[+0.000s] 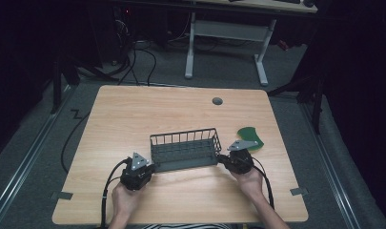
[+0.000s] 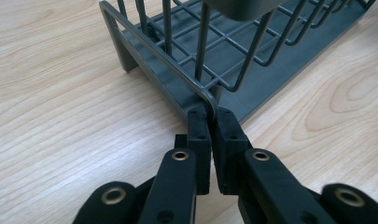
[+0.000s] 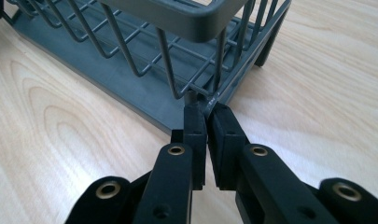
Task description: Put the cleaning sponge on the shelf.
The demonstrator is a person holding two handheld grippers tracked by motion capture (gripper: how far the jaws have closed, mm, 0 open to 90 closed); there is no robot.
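Left gripper (image 2: 209, 122): pinched on the wire basket (image 1: 185, 149) — lower corner rim
Right gripper (image 3: 205, 116): clamped on the opposite corner
Green piece (image 1: 250, 137): beside the basket — on the table (image 1: 133, 114)

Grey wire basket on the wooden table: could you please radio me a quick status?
Left tongs shut on grey wire basket, lower corner. Right tongs shut on opposite corner. Basket sitting on wooden table. Green flat piece beside right tongs, apart.

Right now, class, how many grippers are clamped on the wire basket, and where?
2. The left gripper pinches the wire basket at its near left corner; the right gripper pinches its near right corner. Both jaw pairs are shut on the bottom rim.
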